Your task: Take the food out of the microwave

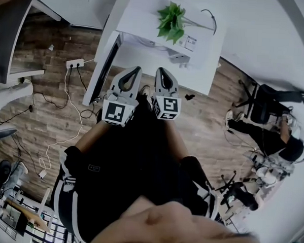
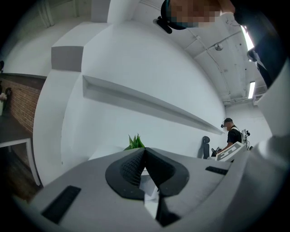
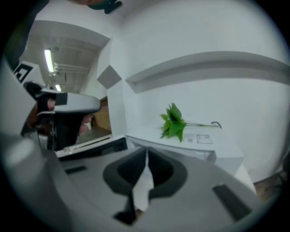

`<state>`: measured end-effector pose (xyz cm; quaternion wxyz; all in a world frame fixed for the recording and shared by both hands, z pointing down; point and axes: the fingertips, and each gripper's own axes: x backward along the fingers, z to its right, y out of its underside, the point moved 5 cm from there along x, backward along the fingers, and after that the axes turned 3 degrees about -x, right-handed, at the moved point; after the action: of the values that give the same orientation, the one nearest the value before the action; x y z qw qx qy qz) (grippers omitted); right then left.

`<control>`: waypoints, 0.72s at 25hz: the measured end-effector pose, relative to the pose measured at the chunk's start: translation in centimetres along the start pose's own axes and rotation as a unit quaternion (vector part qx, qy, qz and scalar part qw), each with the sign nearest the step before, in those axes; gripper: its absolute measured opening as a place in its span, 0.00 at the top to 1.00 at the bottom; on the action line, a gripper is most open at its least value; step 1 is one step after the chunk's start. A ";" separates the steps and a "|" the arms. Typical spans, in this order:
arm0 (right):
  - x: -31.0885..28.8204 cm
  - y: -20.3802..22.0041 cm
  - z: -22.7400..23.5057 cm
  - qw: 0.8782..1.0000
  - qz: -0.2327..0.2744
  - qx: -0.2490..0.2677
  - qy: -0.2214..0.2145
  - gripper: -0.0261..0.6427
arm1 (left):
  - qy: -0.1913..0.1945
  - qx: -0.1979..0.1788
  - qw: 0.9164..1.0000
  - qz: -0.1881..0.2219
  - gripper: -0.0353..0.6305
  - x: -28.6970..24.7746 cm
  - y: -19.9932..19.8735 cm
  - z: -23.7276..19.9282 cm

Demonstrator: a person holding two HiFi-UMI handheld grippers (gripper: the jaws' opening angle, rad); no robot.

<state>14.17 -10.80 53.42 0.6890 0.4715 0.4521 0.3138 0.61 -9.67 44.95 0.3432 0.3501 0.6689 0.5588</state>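
A white microwave [image 1: 166, 40] stands ahead on a white counter, with a green plant [image 1: 171, 20] on its top. Its door [image 1: 101, 70] hangs open to the left. The same microwave [image 3: 199, 145], plant [image 3: 174, 122] and dark-windowed door [image 3: 88, 146] appear in the right gripper view. The inside is hidden, and no food shows. My left gripper [image 1: 137, 69] and right gripper [image 1: 161, 69] are side by side just short of the microwave front. Both are shut with nothing between the jaws, as seen in the left gripper [image 2: 144, 148] and right gripper [image 3: 146, 148] views.
A power strip [image 1: 74, 63] and cables lie on the wooden floor to the left. A person [image 1: 265, 134] works among chairs and gear at the right, and also shows as a person [image 2: 232, 135] in the left gripper view. A long wall shelf [image 3: 213, 63] runs above the microwave.
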 end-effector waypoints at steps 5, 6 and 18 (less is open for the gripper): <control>-2.5 1.7 0.6 0.999 -0.029 0.007 -0.017 0.91 | -0.006 0.007 1.000 -0.009 0.90 -1.0 0.1 0.2; -3.1 2.2 0.8 0.999 -0.037 0.007 -0.018 0.91 | -0.005 0.005 1.000 -0.009 0.90 -1.1 0.1 0.1; -9.7 6.1 3.1 0.997 -0.074 -0.001 -0.004 0.65 | -0.017 0.010 1.000 -0.010 0.90 -1.4 0.2 -1.0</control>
<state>13.14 -18.05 62.68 0.7130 0.4371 0.4826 0.2602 0.53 -11.34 45.38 0.3565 0.3559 0.6723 0.5425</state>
